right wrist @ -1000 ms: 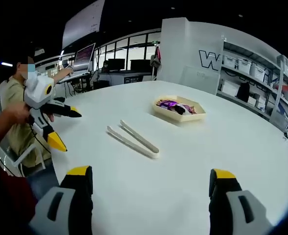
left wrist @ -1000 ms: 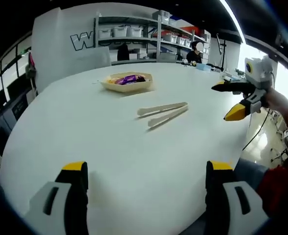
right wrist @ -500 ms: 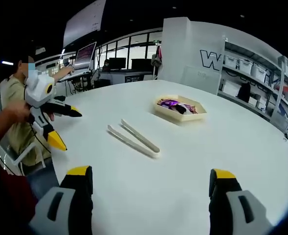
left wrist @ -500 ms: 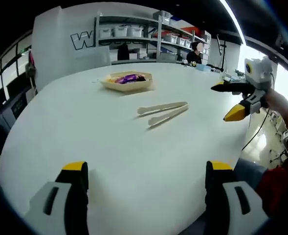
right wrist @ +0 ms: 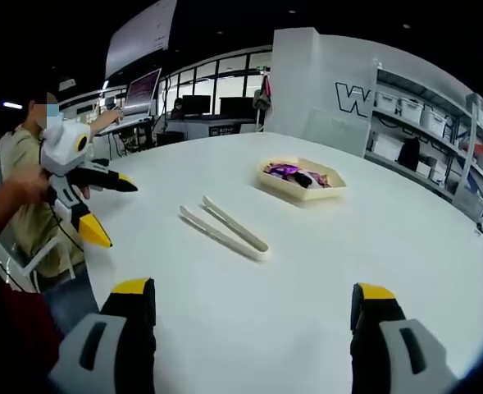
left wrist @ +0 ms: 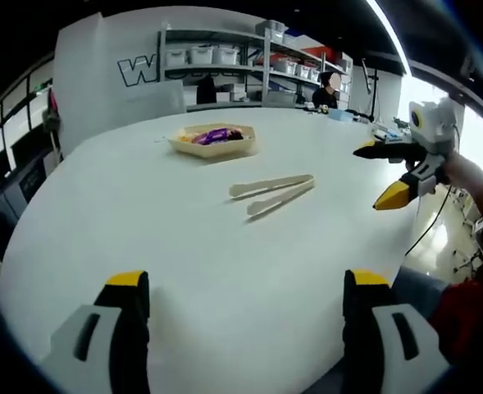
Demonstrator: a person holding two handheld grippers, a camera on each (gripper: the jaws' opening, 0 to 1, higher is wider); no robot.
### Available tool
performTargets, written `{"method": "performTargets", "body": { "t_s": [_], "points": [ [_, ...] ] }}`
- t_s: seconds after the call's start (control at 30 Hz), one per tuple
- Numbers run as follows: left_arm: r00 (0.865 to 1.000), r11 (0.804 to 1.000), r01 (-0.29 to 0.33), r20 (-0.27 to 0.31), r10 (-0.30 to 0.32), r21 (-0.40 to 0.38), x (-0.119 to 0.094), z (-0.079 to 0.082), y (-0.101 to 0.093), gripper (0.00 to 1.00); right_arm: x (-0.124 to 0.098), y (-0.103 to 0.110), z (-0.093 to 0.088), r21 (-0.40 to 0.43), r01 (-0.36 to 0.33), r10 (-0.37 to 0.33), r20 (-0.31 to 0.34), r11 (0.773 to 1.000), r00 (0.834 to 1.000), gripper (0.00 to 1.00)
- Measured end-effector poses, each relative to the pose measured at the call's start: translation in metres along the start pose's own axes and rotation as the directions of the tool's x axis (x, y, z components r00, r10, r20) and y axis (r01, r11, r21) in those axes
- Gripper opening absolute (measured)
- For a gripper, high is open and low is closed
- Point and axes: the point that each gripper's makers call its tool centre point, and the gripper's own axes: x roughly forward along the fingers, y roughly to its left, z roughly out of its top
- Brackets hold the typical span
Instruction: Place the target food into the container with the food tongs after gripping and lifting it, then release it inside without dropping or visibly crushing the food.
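Little has moved since the earlier frame: both grippers hover off the table's near edge. Tongs (left wrist: 272,191) (right wrist: 224,230) lie mid-table, long axis slanting toward the tray (left wrist: 212,138) (right wrist: 301,180) beyond. Left gripper (left wrist: 239,324) and right gripper (right wrist: 251,332) are spread, about equally near.

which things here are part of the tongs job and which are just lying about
For the job:
- pale wooden food tongs, lying on the round white table
- shallow beige hexagonal tray holding purple-wrapped food
- left tool and right tool, both open, holding nothing

Just lying about:
- grey shelving with white bins
- desk monitors
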Motion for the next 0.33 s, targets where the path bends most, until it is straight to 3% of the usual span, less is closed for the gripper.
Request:
{"method": "performTargets", "body": {
  "t_s": [0.33],
  "points": [
    [1.000,1.000,-0.010,-0.001,0.010,-0.004,-0.0006,-0.0005,0.0018,0.98,0.0010,0.0059,-0.0003,0.016,-0.021,0.021,0.013,1.000,1.000,0.99]
  ]
}}
